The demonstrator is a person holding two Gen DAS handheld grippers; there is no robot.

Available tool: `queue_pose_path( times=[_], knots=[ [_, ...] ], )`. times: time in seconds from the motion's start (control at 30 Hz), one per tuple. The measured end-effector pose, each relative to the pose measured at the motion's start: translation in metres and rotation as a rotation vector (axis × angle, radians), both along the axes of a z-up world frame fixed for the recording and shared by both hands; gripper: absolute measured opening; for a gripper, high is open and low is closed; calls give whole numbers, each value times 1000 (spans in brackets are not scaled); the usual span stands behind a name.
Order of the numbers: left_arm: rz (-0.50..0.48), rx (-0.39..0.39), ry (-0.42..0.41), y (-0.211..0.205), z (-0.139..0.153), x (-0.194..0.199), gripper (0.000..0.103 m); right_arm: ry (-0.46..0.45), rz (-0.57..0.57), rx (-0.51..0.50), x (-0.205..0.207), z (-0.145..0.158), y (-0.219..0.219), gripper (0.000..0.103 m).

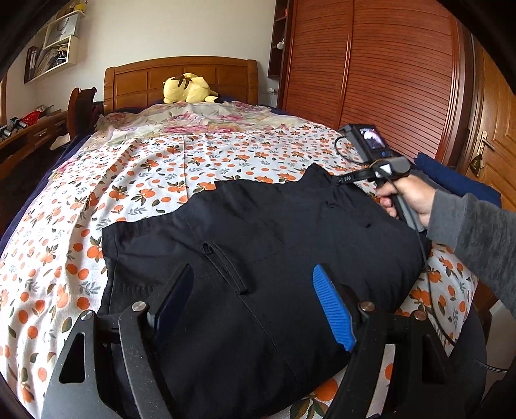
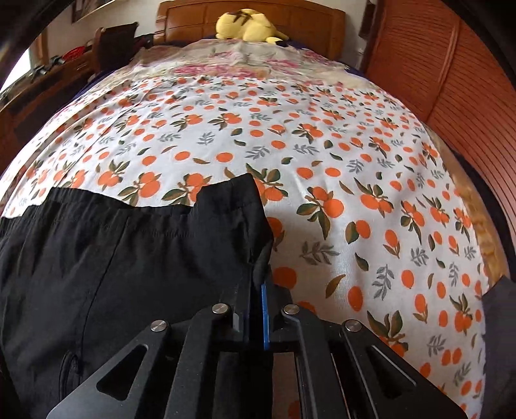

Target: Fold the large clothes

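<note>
Behind black garment [image 1: 258, 225]: yellow plush [image 1: 188, 88], wardrobe [image 1: 371, 74] rt.

Only legible text — "HONOR" on the white paper bag [image 1: 61, 29] up on the wall shelf [image 1: 54, 54], left wrist view; small white marks on the right gripper [image 1: 346, 179] arm too tiny to read.

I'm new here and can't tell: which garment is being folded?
Find the bed with its orange-fruit sheet. On its near end lies the black garment, spread out and pinched at its far right corner by the right hand-held gripper. It is the only plain dark cloth on that print.
</note>
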State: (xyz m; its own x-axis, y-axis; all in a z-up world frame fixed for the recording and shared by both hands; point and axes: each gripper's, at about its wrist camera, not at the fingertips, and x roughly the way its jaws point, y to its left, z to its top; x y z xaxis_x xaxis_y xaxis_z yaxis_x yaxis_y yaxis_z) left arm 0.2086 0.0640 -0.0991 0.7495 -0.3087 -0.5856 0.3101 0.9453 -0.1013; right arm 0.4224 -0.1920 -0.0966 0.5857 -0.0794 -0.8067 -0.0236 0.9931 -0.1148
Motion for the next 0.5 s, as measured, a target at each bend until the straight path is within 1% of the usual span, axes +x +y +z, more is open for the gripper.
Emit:
queue_pose_path(
  times=[0.07, 0.1, 0.13, 0.17, 0.2, 0.23, 0.27, 0.37, 0.5],
  knots=[
    [0, -2, 7, 0, -2, -2, 77, -11, 5, -11, -10, 10, -3, 13],
    [0, -1, 9, 0, -3, -2, 77, -20, 10, -18, -17, 16, -4, 15],
    [-1, 1, 11, -1, -3, -3, 77, -33, 21, -20, -26, 23, -5, 20],
    [-2, 4, 10, -2, -4, -5, 77, -46, 37, -15, -37, 29, -4, 28],
    [-2, 8, 8, -4, -4, -8, 77, -59, 53, -9, -50, 35, -3, 33],
    [-4, 8, 7, -5, -4, -10, 77, -69, 69, -6, -62, 39, -2, 43],
    [-6, 7, 6, -6, -4, -11, 77, -74, 85, -7, -75, 41, 0, 47],
    [-10, 7, 3, -11, -4, -16, 77, -76, 130, -8, -116, 46, 6, 49],
    [-19, 5, -5, -20, -2, -23, 77, -66, 208, 27, -174, 45, 18, 49]
  ],
)
